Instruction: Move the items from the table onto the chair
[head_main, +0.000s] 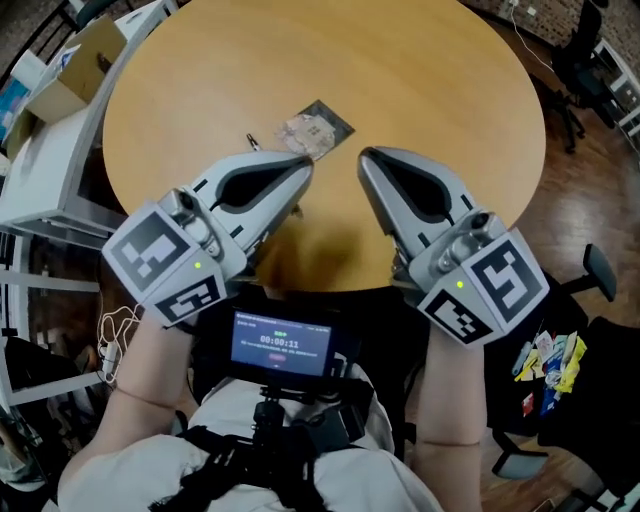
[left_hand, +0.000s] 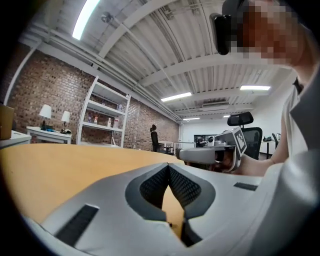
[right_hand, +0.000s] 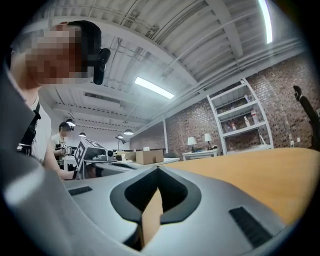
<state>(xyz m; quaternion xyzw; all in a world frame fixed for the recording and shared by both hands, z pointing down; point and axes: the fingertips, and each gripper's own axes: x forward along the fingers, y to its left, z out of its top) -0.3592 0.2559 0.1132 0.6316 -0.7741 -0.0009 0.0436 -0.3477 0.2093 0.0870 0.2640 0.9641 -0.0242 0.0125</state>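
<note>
Where brick walls (left_hand: 42, 90) rise, a round table (head_main: 430, 90) bears one packet (head_main: 312, 130).

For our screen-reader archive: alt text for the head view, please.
Both shut and empty, the left gripper and right gripper are at a round wooden table's near edge, a small packet beyond them. Colourful packets sit on a black chair.

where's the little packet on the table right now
In the head view the packet lies on the round table, just beyond the tip of the left gripper and up-left of the right gripper.
</note>
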